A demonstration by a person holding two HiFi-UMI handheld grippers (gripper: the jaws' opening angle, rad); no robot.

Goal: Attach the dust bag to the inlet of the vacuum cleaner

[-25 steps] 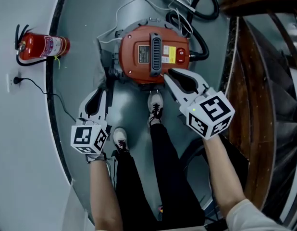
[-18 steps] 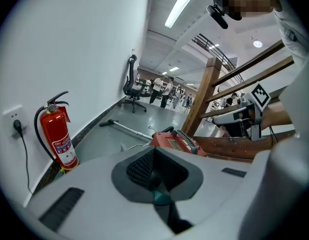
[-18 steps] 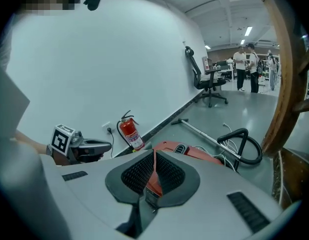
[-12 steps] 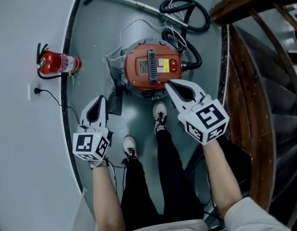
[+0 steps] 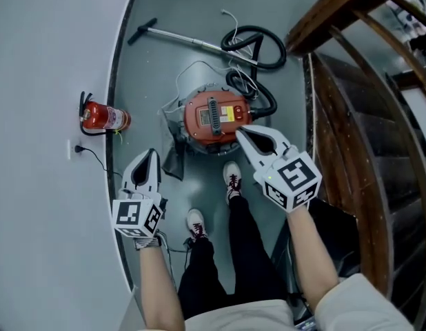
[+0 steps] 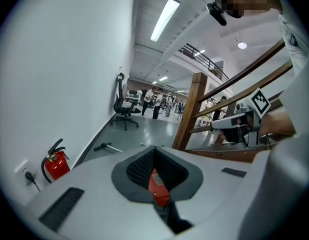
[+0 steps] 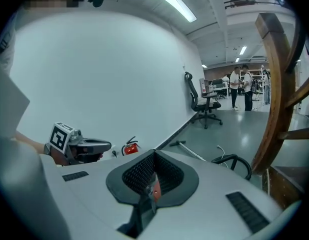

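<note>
Head camera has risen over the last second: the vacuum cleaner (image 5: 216, 119) reads smaller and sits farther up the head view, more floor (image 5: 151, 81) shows around it, and both tongs have come back toward the body. The vacuum cleaner stands on the floor, red top up, just beyond the person's forward shoe (image 5: 232, 179); the other shoe (image 5: 196, 223) is set behind and to the left. A pale grey bag (image 5: 198, 80), possibly the dust bag, lies flat on the floor against the machine's far-left side, in neither tongs. A dark flap (image 5: 175, 163) lies at the machine's near-left edge; what it is cannot be told. Left tongs (image 5: 154, 152) hang above the floor left of the vacuum, jaws together, nothing between them. Right tongs (image 5: 238, 129) are over the vacuum's near-right edge, jaws likewise together and empty; each gripper view shows only a slice of the red housing through the gap behind the tips. The black hose (image 5: 254, 47) coils beyond the machine, with the wand (image 5: 185, 38) lying flat to its left. A fire extinguisher (image 5: 103, 118) stands at the wall near a plugged socket (image 5: 76, 148). Wooden stair rail (image 5: 351, 19) runs along the right.
</note>
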